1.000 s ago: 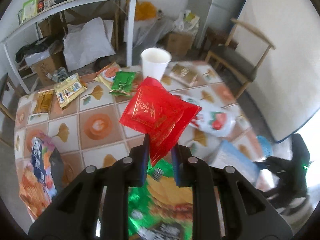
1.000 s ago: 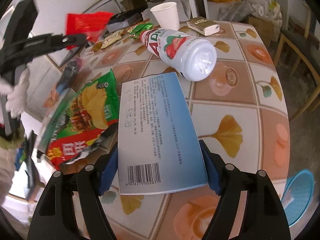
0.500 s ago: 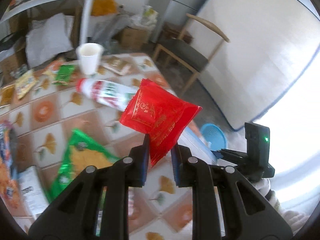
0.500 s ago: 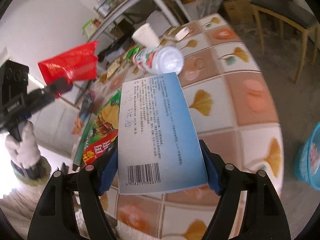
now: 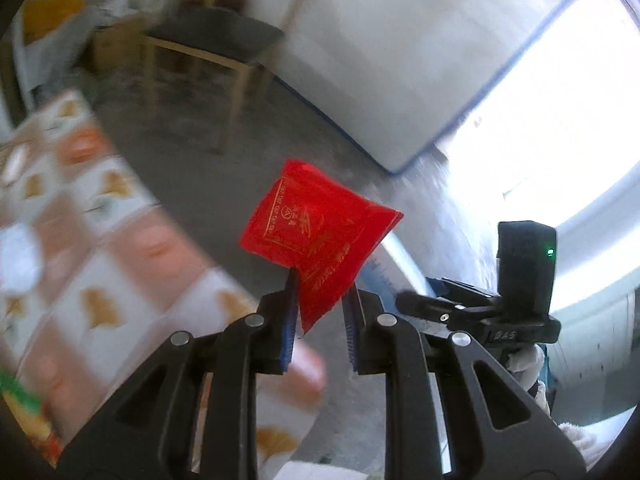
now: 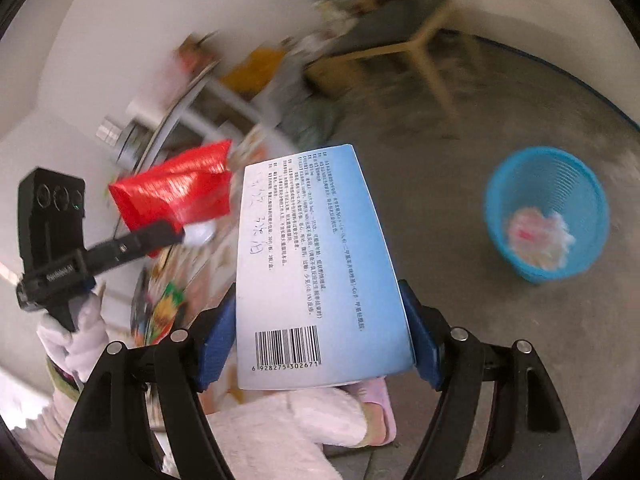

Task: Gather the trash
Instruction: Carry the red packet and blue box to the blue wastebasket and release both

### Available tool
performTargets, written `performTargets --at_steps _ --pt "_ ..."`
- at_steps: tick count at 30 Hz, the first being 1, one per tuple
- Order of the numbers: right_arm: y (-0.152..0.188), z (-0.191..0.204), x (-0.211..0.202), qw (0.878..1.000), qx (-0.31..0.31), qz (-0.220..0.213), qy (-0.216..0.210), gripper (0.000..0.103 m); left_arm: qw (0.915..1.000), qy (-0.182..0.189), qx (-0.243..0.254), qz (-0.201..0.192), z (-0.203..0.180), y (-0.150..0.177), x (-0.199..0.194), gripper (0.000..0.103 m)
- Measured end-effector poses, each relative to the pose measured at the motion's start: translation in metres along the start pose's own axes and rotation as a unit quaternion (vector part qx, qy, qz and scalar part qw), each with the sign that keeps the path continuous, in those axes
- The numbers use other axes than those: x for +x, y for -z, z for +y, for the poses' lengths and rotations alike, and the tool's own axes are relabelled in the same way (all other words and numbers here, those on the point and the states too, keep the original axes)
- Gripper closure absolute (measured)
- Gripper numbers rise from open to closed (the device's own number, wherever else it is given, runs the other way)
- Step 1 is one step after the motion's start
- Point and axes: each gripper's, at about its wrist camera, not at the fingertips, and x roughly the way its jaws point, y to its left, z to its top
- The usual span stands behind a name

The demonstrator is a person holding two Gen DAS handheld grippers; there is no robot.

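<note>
My left gripper (image 5: 320, 300) is shut on a corner of a red foil packet (image 5: 316, 236), held in the air beyond the tiled table's (image 5: 100, 280) edge, over the floor. My right gripper (image 6: 320, 312) is shut across a flat blue-and-white box (image 6: 316, 272) with a barcode and printed text. In the right wrist view the left gripper (image 6: 176, 232) with the red packet (image 6: 176, 192) shows at left. A blue plastic waste basket (image 6: 548, 212) with pale wrappers inside stands on the floor at right. The right gripper's black body (image 5: 480, 312) shows at right in the left wrist view.
A wooden chair (image 5: 216, 40) with a dark seat stands on the grey floor past the table. A large white panel (image 5: 400, 60) leans behind it. A person's pale fleece sleeve (image 6: 280, 432) and gloved hand (image 6: 76, 344) are low in the right wrist view. Shelves and clutter lie at the back.
Both grippers swung away from the table toward the floor, each keeping its item. The table slid to the left edge of both views, and the blue basket came into the right wrist view.
</note>
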Motion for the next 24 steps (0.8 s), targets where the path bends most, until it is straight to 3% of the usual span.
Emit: performTargets --at_steps 8,13,14,15,16,20,22,24 --pt "-0.006 -0.106 -0.03 0.99 0.129 -0.053 0.014 0.03 0.9949 0.029 0.031 0.091 -0.049 -0.033 0.132 0.084" --pt "-0.028 -0.151 -0.022 0.98 0.181 -0.077 0.025 0.029 0.9938 0.028 0.034 0.102 -0.067 -0.06 0.196 0.083" --pt "-0.035 -0.16 -0.018 0.979 0.188 -0.08 0.024 0.026 0.9943 0.027 0.034 0.098 -0.069 -0.067 0.211 0.074" --pt "-0.044 -0.174 -0.01 0.976 0.2 -0.084 0.026 0.022 0.9942 0.025 0.033 0.099 -0.066 -0.074 0.224 0.054" --pt "-0.051 -0.184 -0.003 0.973 0.21 -0.087 0.033 0.017 0.9952 0.014 0.025 0.094 -0.064 -0.079 0.237 0.048" --pt "-0.061 -0.223 0.023 0.965 0.234 -0.09 0.072 0.016 0.9968 -0.006 -0.019 0.077 -0.05 -0.084 0.263 0.04" --pt "-0.054 -0.236 0.032 0.961 0.25 -0.086 0.08 0.016 0.9965 0.011 -0.038 0.074 -0.042 -0.081 0.261 0.04" --pt "-0.047 -0.238 0.037 0.96 0.252 -0.087 0.084 0.016 0.9971 0.019 -0.028 0.069 -0.038 -0.078 0.253 0.039"
